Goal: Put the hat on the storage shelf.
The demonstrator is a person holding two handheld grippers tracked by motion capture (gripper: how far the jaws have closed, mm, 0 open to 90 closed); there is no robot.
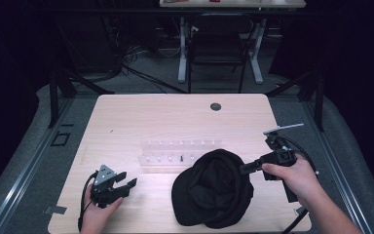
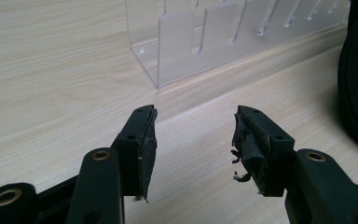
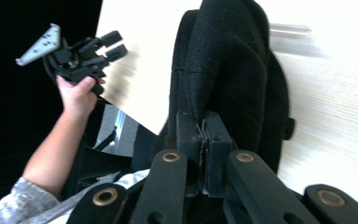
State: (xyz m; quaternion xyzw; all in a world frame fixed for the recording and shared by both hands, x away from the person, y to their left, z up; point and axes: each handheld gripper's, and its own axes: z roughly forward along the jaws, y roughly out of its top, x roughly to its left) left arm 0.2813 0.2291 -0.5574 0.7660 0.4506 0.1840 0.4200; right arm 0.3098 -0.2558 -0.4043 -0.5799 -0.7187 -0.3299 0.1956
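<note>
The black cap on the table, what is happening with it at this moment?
A person works with a gripper in each hand. The right gripper has its fingers shut on the edge of the black cap and holds that side up off the wooden table. The left gripper waits open and empty near the table's front left. A clear plastic rack stands behind the cap.

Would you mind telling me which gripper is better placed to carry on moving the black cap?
The right gripper: its jaws are shut on the black cap's fabric edge. The left gripper rests open on the table, apart from the cap, holding nothing.
</note>
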